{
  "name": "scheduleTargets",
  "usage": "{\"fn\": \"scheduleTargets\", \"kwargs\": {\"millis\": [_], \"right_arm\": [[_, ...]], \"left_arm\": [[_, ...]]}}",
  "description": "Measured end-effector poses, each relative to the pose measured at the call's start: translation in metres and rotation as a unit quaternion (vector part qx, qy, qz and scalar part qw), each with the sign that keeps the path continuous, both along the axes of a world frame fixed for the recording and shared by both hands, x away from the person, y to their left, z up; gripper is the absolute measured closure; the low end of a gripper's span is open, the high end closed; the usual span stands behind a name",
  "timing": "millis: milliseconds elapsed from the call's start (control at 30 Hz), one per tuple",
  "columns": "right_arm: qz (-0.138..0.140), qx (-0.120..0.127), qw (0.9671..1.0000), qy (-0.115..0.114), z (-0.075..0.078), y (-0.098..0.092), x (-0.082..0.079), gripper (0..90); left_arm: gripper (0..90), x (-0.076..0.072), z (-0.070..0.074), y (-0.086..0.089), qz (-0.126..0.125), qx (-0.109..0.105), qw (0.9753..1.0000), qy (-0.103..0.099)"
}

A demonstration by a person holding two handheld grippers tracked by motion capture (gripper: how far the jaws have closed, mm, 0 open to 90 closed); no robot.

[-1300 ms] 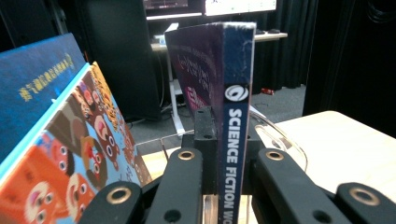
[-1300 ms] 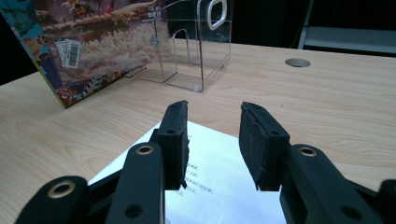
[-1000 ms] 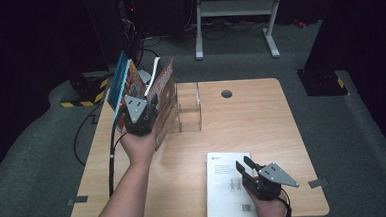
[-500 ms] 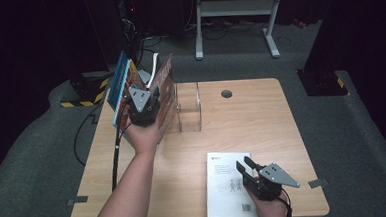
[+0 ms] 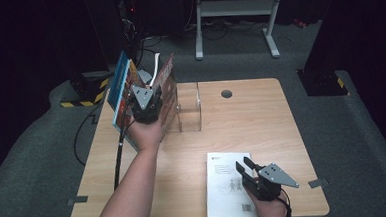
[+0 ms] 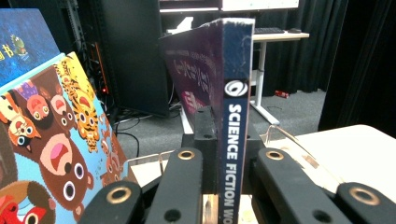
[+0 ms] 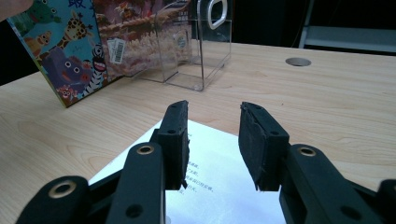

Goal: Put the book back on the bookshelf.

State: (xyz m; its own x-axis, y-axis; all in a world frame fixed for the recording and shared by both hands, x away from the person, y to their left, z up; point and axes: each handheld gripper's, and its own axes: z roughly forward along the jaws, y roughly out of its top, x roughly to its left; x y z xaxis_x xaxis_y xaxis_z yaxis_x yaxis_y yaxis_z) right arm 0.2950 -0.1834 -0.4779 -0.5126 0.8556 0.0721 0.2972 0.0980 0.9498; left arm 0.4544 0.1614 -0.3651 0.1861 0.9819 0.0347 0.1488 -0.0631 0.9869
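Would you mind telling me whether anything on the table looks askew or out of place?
Yes: the books in the clear rack lean steeply left instead of standing upright. The animal picture book tilts with its lower edge on the table, and the left gripper is clamped on the science fiction book. The white booklet lies flat apart.

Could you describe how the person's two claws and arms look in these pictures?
Each claw is black, with two flat jaws pierced by brass-ringed holes. The left claw and right claw both carry a grey three-cornered plate on top. A black cable trails from the left one along the table. No sleeves show on the forearms.
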Motion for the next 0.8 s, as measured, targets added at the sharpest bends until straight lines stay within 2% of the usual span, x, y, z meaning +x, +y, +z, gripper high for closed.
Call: {"fn": "scheduleTargets", "kwargs": {"millis": [133, 467, 800], "right_arm": [[0.001, -0.002, 1.0, 0.0, 0.0, 0.0, 0.0, 62.6], [0.002, -0.001, 1.0, 0.002, 0.0, 0.001, -0.001, 62.9], [0.004, -0.004, 1.0, 0.001, -0.001, 0.002, -0.001, 62.9]], "left_arm": [[84.1, 0.001, 0.0, -0.001, 0.001, -0.002, 1.0, -0.006], [84.1, 0.005, -0.01, -0.001, 0.006, -0.006, 1.0, -0.004], [83.7, 0.001, -0.014, 0.004, 0.009, -0.011, 0.9999, -0.002]]}}
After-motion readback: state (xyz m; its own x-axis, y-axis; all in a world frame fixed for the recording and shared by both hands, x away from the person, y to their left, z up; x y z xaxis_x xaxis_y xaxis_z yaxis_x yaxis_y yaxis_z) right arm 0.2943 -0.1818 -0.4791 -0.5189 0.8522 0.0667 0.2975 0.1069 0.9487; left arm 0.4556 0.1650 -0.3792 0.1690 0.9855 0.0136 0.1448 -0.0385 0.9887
